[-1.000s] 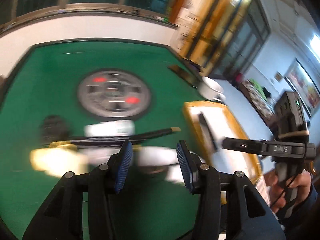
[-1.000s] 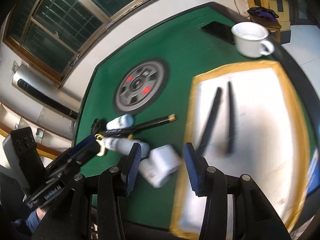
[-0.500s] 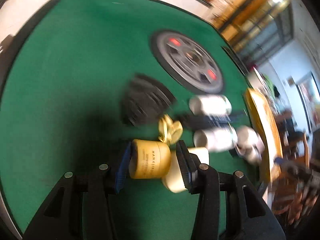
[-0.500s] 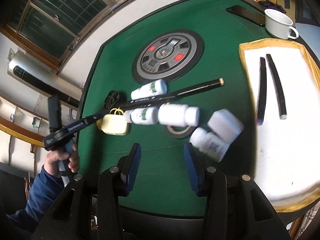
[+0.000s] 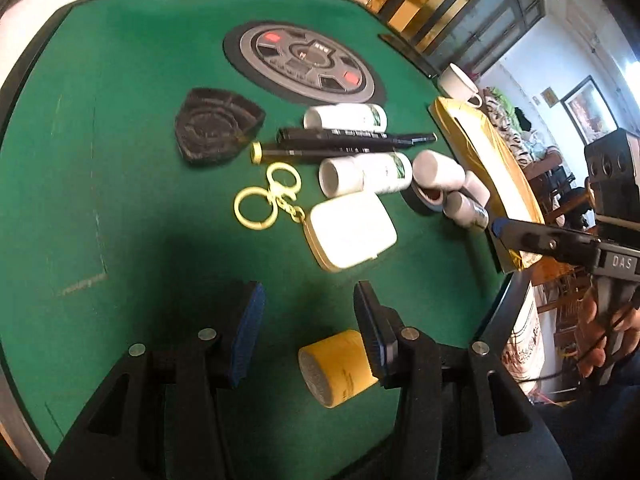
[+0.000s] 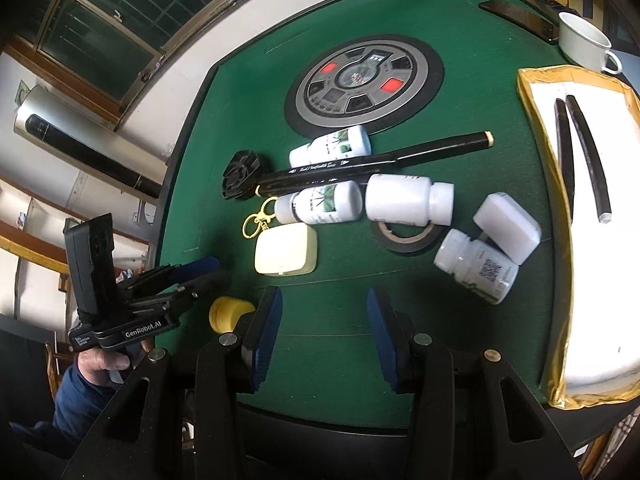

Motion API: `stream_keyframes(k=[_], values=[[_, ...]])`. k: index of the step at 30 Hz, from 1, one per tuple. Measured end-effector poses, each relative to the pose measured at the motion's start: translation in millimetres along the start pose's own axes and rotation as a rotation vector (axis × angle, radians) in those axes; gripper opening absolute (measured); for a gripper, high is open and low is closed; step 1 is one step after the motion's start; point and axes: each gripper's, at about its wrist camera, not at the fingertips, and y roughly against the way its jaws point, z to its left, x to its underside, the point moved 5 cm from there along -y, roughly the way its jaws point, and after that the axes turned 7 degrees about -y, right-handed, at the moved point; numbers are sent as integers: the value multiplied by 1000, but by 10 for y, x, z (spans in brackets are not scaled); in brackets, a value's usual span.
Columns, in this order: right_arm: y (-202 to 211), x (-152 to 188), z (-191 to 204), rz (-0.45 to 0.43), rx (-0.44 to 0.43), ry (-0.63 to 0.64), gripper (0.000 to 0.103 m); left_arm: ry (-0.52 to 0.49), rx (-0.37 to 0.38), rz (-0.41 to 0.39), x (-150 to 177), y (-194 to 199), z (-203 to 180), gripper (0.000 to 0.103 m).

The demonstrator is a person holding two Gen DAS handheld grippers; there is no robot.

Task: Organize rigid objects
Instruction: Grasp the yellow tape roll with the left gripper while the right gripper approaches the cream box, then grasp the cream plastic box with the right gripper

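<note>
Both grippers, left gripper (image 5: pixel 308 320) and right gripper (image 6: pixel 324 320), were held wide open, empty. Two black sticks (image 6: pixel 580 152) lay on the tray (image 6: pixel 536 80) to the right; bottles (image 6: pixel 408 200), markers (image 6: pixel 372 160) and a yellow jar (image 5: pixel 336 364) ahead remained unsorted.

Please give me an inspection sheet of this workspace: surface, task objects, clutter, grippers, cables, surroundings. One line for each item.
Surface: green felt table with a round control panel in its middle.
Job's things: white bottles, two black markers, cream case with gold key rings, tape roll, white box, yellow jar lying on its side; two black sticks already on the gold-edged tray.
Clutter: white cup, black ridged piece, dark flat slab.
Grippers: left gripper open, yellow jar beside its right finger; right gripper open, holding nothing.
Cables: nothing seen.
Surroundings: window, wooden doors.
</note>
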Motion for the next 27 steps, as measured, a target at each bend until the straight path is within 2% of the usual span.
stream_keyframes(k=[4,7,13,15,16,17,19,21,24,27], values=[[1,-15,-4,-11,9,-9,40,58,33,-32,143,221,-155,47],[-27,-34,-15,-7,10,-18,40,45,-25,-33,267,330,-248,50],[-155,-99,69,22,16,31,40,-19,-68,71,424,105,-395,51],[-207,-109,112,39,17,60,40,-31,-112,89,463,12,-387,50],[-245,-116,148,49,18,76,40,-28,-129,96,480,-33,-374,49],[-274,-120,173,56,19,89,40,-17,-129,93,489,-74,-363,37],[-364,-133,236,76,32,116,40,1,-132,60,497,-70,-342,34],[-459,-146,308,94,36,128,54,9,-159,36,528,-33,-293,34],[-557,-189,405,81,65,163,62,43,-168,14,596,35,-186,33],[-738,-215,494,104,83,161,66,39,-192,6,664,71,-152,34]])
